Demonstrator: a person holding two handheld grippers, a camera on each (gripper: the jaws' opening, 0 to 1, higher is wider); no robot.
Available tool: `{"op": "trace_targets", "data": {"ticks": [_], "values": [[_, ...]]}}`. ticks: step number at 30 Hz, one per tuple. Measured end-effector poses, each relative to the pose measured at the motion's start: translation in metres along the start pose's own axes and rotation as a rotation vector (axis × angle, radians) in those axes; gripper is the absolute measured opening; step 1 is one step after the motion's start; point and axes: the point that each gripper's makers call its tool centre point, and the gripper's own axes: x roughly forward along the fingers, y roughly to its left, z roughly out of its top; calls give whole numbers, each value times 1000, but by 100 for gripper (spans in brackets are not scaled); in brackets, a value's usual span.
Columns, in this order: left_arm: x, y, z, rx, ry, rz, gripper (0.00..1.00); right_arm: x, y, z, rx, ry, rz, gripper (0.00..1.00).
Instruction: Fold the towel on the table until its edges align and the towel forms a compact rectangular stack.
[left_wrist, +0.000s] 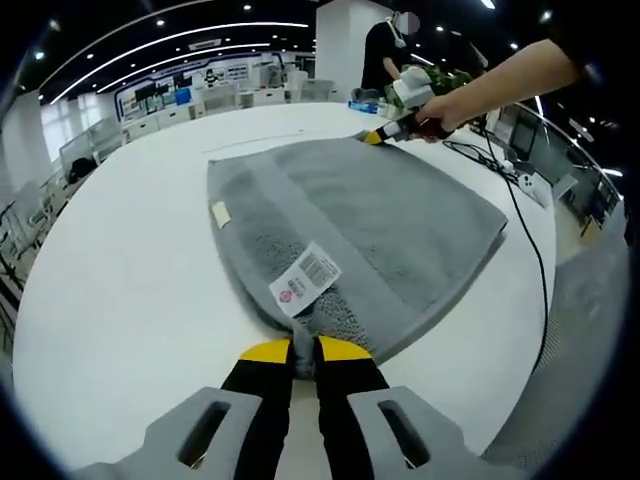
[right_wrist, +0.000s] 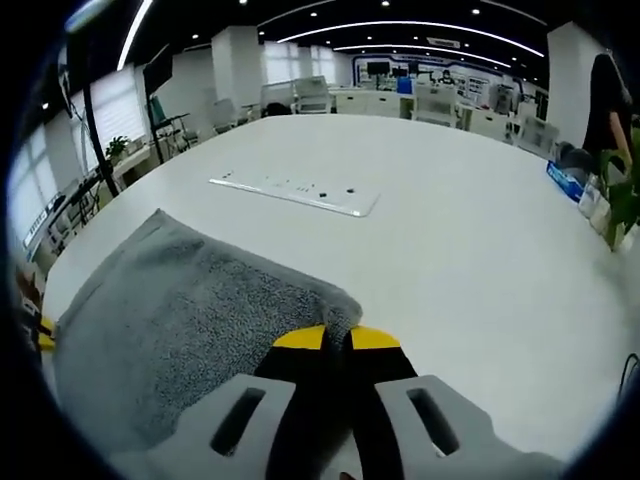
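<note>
My towel grey, white tag with red mark; table white; my tongs' tips yellow, black.

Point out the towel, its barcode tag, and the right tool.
towel (left_wrist: 400, 225), left gripper view, flat grey middle.
barcode tag (left_wrist: 305, 279), left gripper view, centre of white label.
right tool (right_wrist: 338, 338), right gripper view, between yellow tips.

White table, grey towel spread on it, black cable, flat white strip
</note>
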Motion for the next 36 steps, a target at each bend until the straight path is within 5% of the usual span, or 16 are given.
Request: {"op": "trace_targets", "data": {"ticks": [8, 12, 15, 20, 25, 32, 36], "values": [[0, -1, 1, 17, -6, 54, 8, 2, -4, 1, 22, 35, 20, 6], [0, 0, 2, 6, 1, 43, 9, 0, -11, 4, -136, 45, -37, 13], [-4, 1, 6, -34, -16, 44, 10, -2, 1, 3, -177, 48, 9, 10], [-19, 13, 33, -125, -133, 145, 28, -7, -5, 4, -173, 50, 24, 23], [-27, 14, 58, -76, -167, 183, 36, -14, -11, -4, -100, 49, 35, 30], [-13, -20, 81, 10, -165, 108, 49, -27, -17, -2, -61, 12, 31, 38], [4, -57, 91, 71, -161, 30, 50, -34, -20, 8, -49, -22, 32, 38]]}}
